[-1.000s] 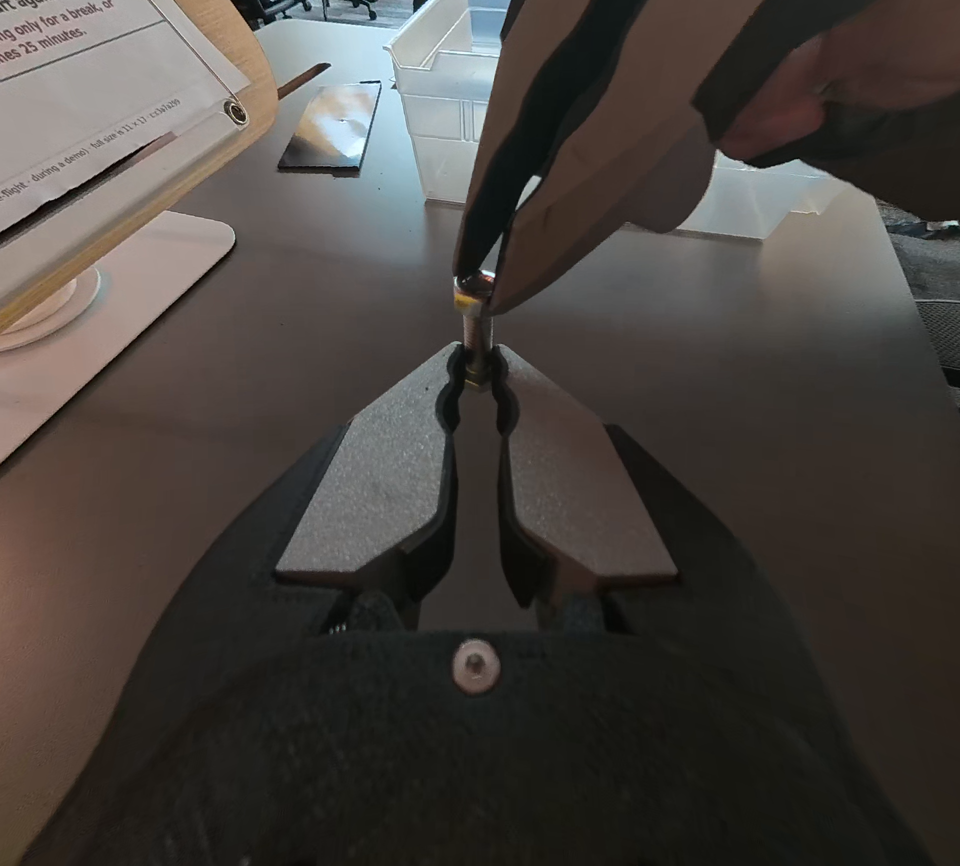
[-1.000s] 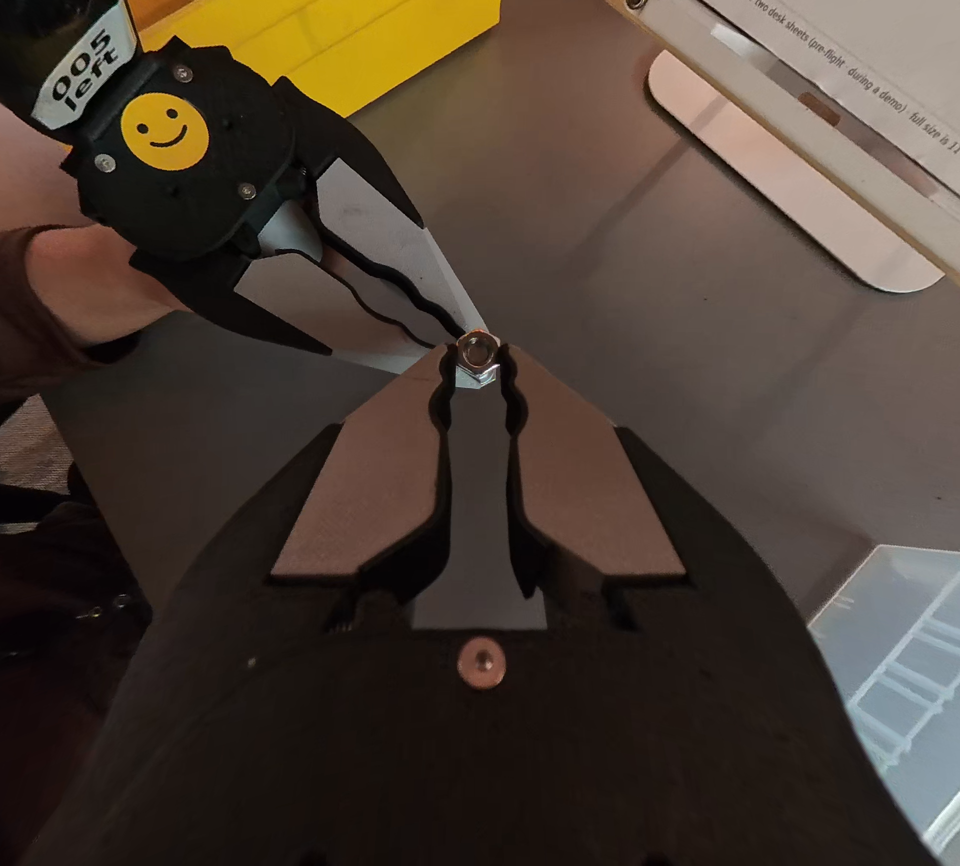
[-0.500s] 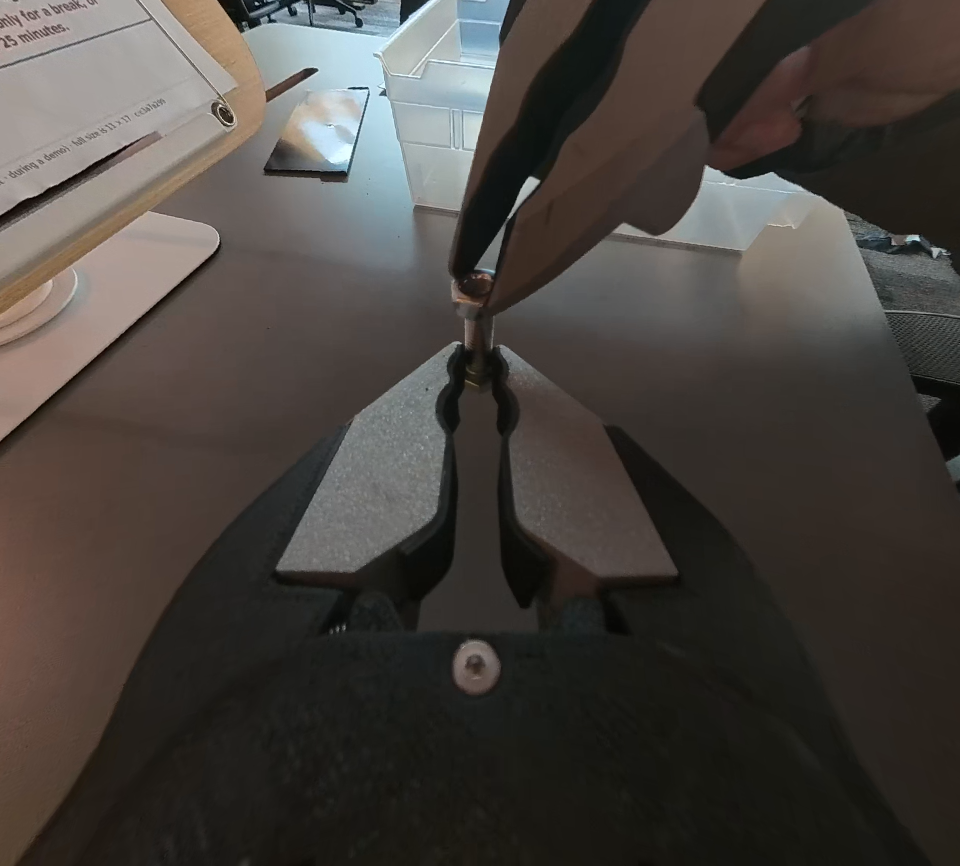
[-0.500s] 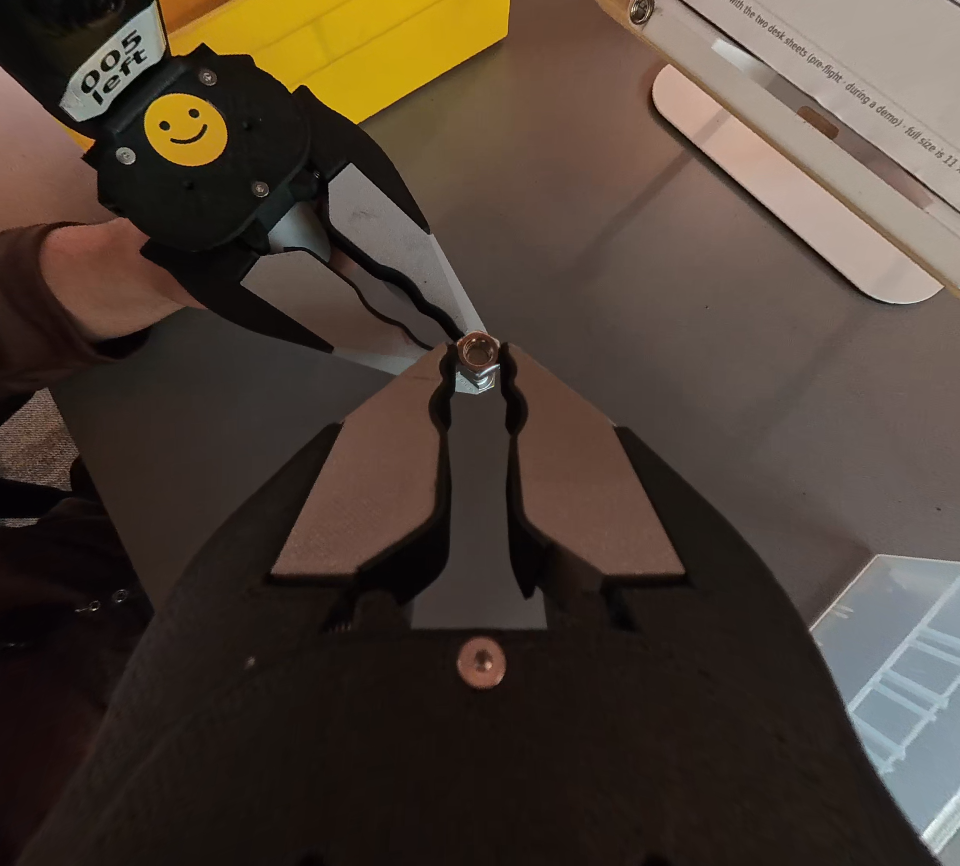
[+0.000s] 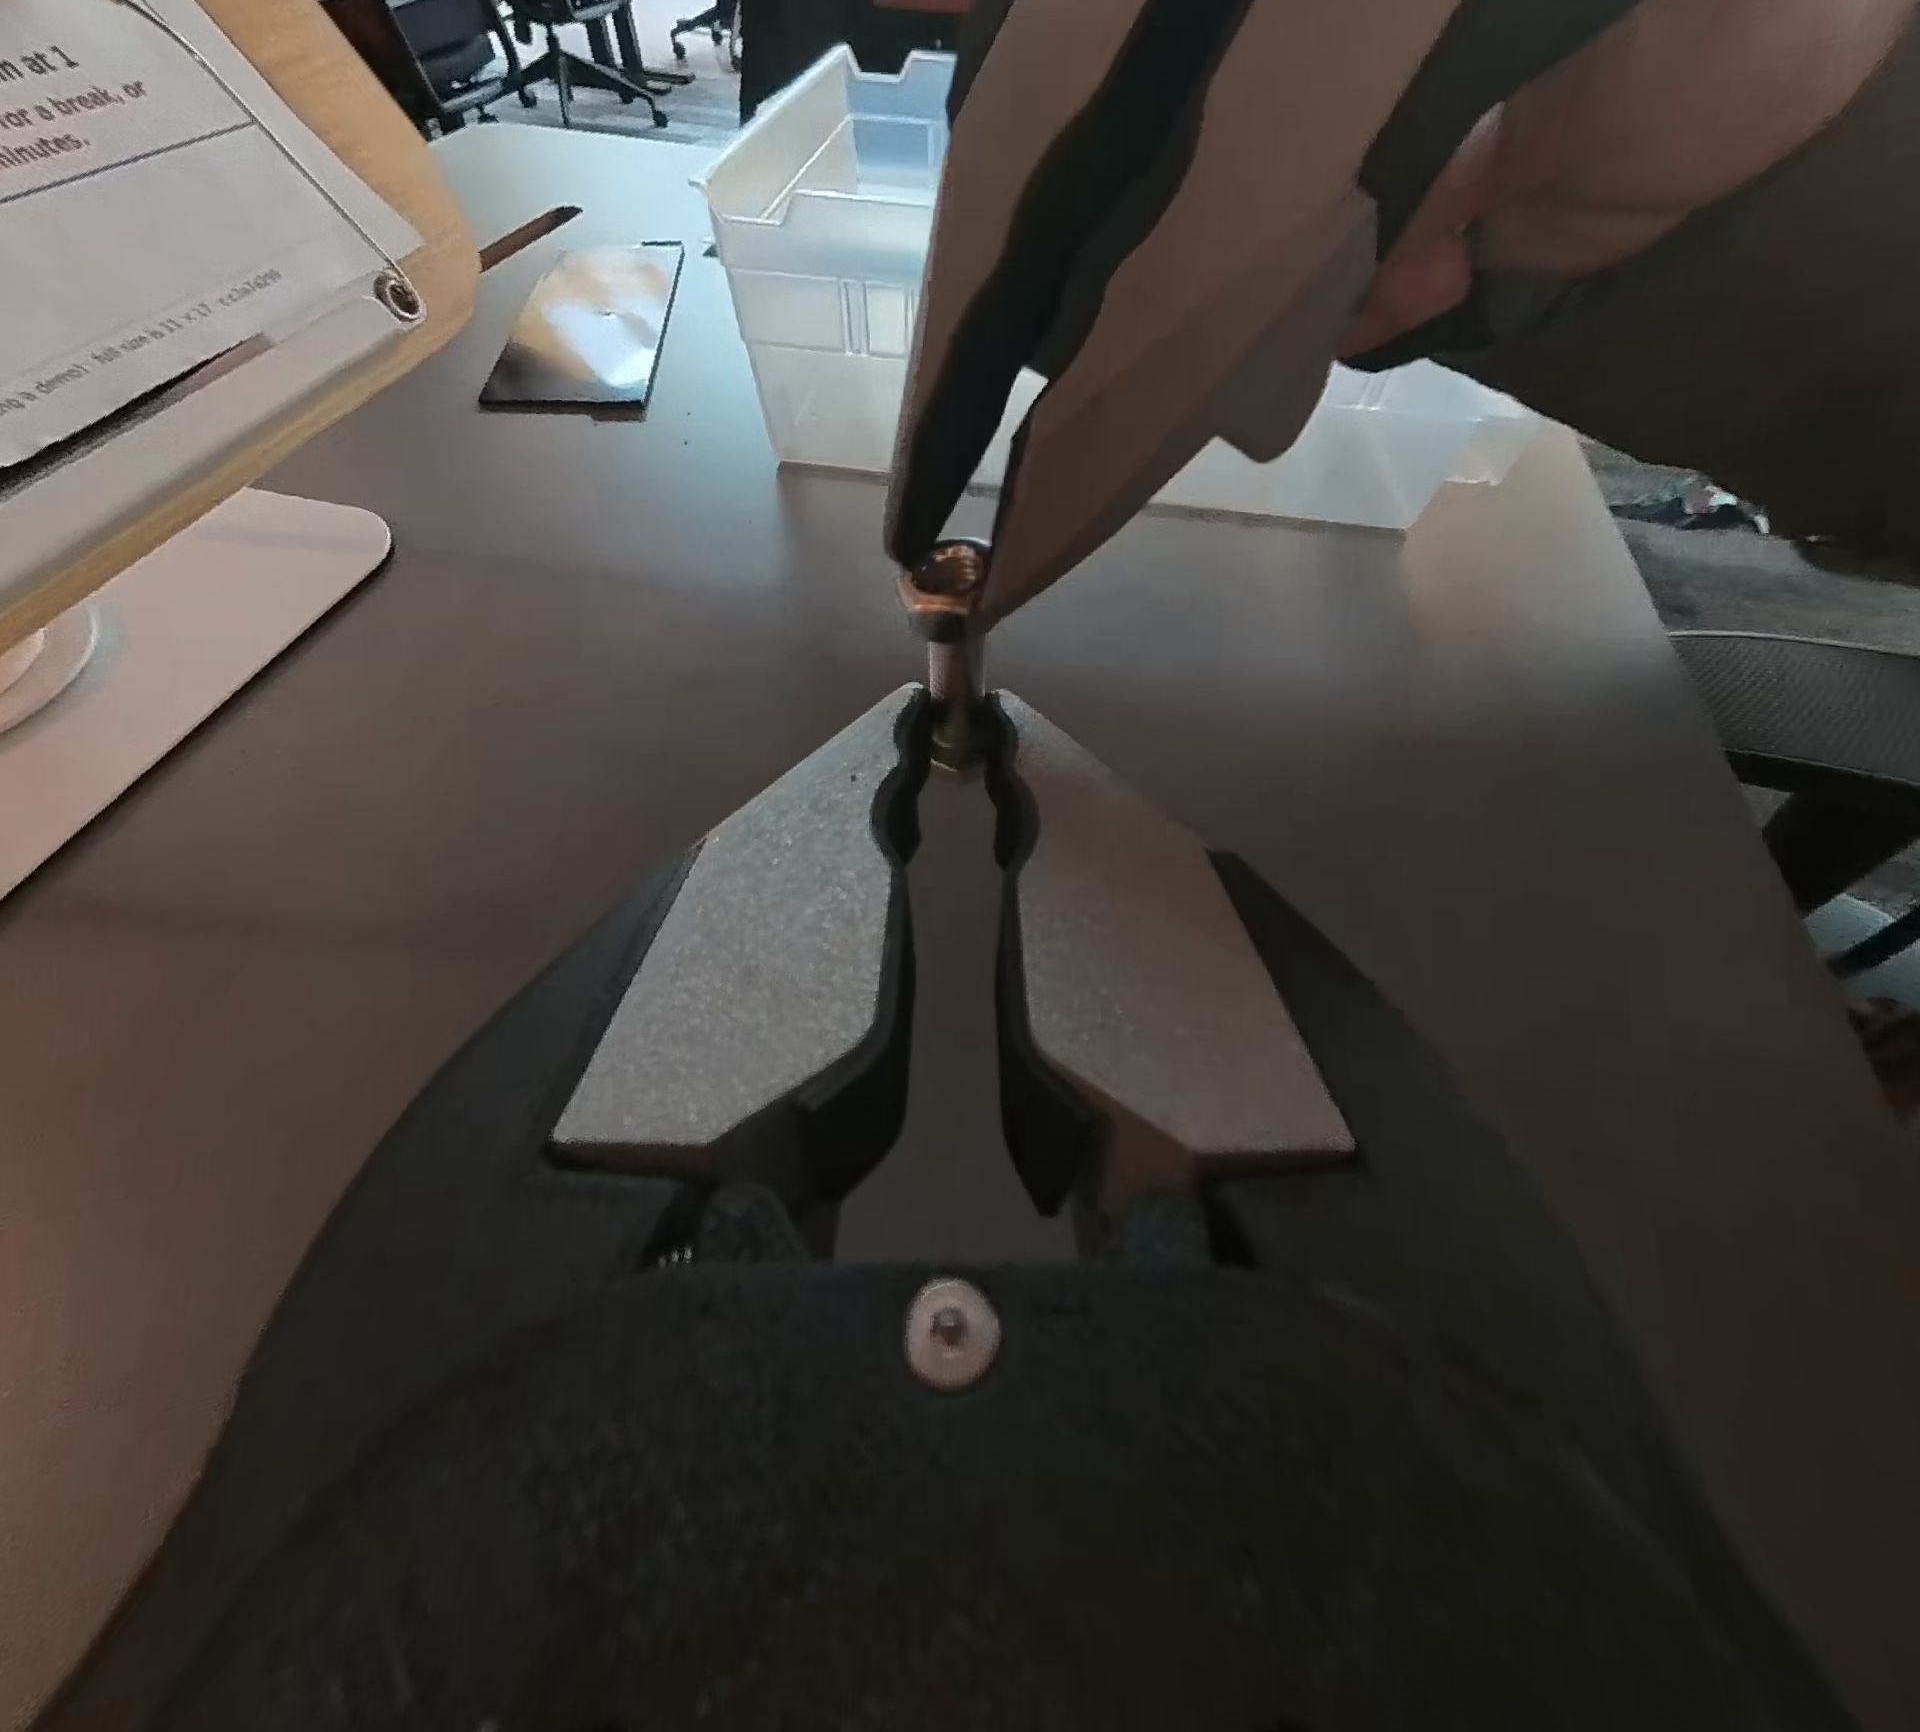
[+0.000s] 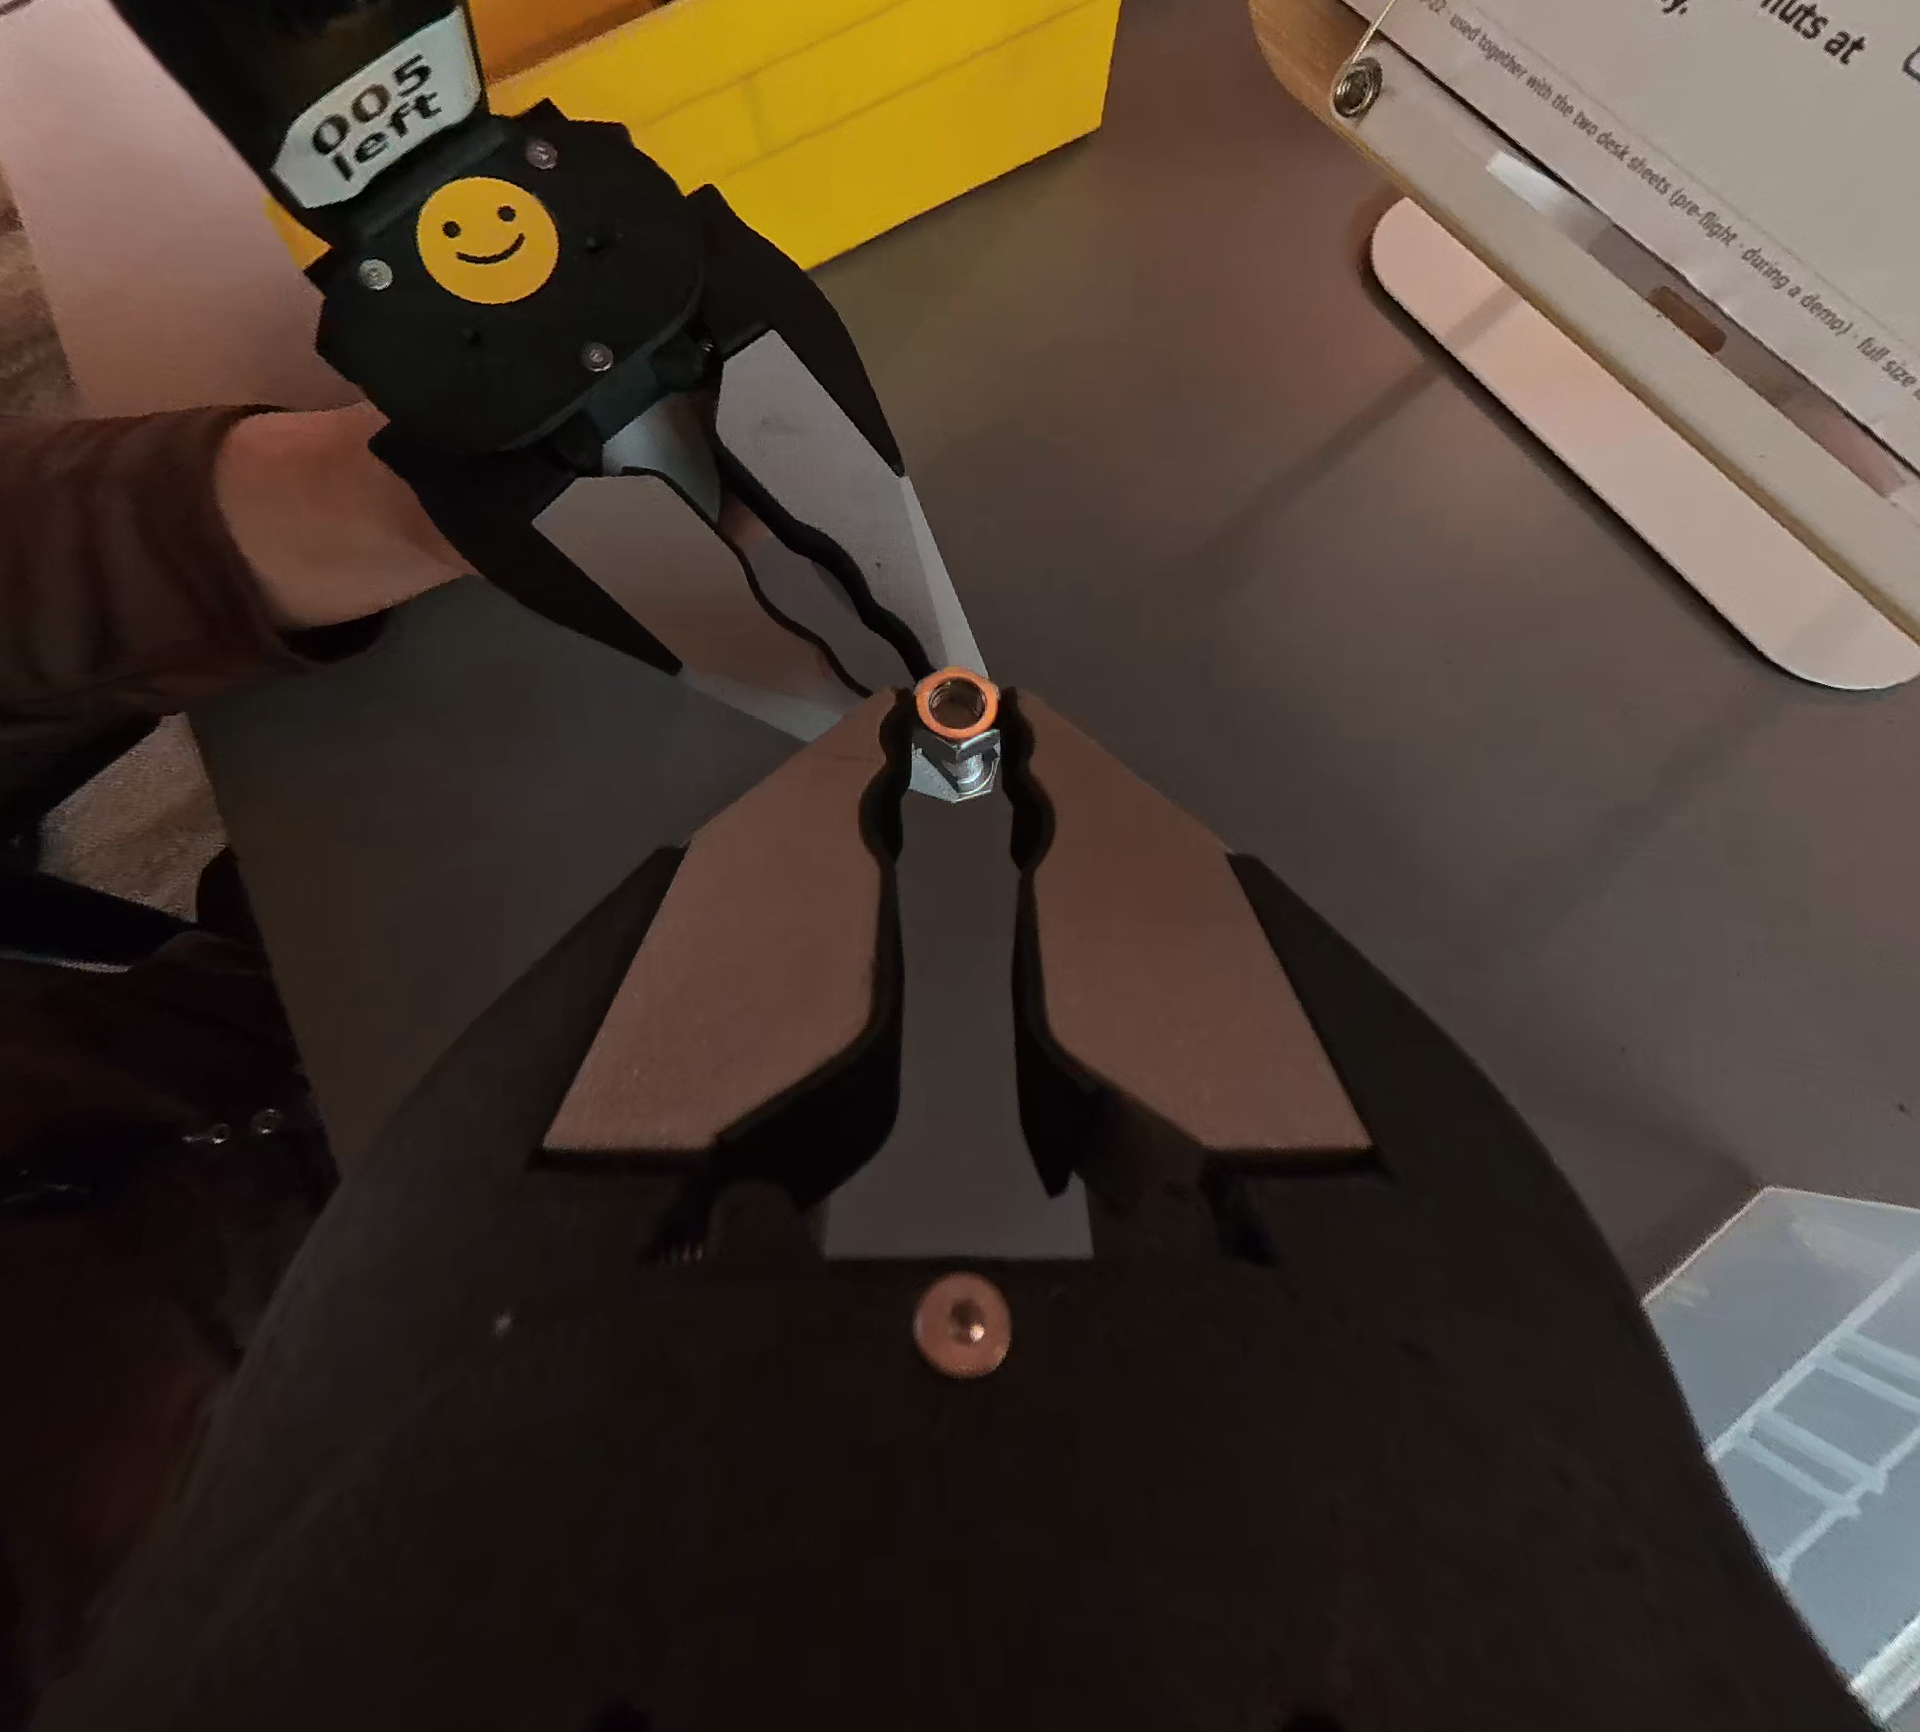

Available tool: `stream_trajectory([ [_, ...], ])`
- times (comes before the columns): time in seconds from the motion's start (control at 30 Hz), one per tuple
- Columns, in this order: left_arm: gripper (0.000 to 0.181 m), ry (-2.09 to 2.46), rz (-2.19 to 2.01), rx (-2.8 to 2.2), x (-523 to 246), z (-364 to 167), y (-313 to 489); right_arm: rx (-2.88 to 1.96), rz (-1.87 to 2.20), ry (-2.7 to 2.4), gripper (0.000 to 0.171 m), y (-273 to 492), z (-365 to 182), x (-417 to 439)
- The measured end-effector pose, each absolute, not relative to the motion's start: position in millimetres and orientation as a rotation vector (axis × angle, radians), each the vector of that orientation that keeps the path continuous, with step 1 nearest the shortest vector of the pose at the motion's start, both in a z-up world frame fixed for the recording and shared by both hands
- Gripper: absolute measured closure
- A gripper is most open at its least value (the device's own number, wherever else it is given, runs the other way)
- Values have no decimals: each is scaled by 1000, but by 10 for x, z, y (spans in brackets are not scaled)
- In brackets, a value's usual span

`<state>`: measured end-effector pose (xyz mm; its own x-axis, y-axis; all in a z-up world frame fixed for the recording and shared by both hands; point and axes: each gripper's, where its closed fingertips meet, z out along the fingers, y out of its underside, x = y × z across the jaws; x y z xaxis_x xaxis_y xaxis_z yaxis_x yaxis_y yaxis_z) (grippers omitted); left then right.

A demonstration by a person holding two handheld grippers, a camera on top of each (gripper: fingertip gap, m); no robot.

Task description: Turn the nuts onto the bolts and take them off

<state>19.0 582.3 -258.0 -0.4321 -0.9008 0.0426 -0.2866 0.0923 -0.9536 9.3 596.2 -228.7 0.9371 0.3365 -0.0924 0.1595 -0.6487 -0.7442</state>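
Observation:
My left gripper (image 5: 954,732) is shut on the lower end of a silver bolt (image 5: 945,669), which stands up from its tips above the dark table (image 5: 520,747). My right gripper (image 5: 940,576) comes down from above and is shut on a nut (image 5: 940,589) at the bolt's top end. The nut's threaded hole faces the camera. In the right wrist view the nut (image 6: 956,721) sits between my right gripper's (image 6: 956,726) tips. The left gripper (image 6: 914,685) reaches in from the upper left, with a yellow smiley sticker on its body. I cannot tell how far the nut is threaded on.
A yellow bin (image 6: 831,20) stands behind the left gripper. A clear plastic bin (image 5: 831,248) and a black plate (image 5: 587,332) lie at the back. A paper sign on a wooden stand (image 5: 208,228) is at the left. A clear compartment box (image 6: 1818,1422) is at the lower right. Left and right tips are no more than a few centimetres apart.
Both grippers have kept their grip. The nut's open hole now shows more plainly. The left view has swung right, so the stand sits further left.

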Motion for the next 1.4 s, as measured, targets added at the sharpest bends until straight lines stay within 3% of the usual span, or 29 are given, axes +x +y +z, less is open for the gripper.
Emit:
stream_trajectory([
  [0.57,173,1825,-1351,-1117,163,-2572,5746,-2251,281,-534,158,5855,-2274,55],
  [1.4,174,1826,-1173,-1118,202,-2634,5814,-2318,247,-409,158,5878,-2341,106],
])
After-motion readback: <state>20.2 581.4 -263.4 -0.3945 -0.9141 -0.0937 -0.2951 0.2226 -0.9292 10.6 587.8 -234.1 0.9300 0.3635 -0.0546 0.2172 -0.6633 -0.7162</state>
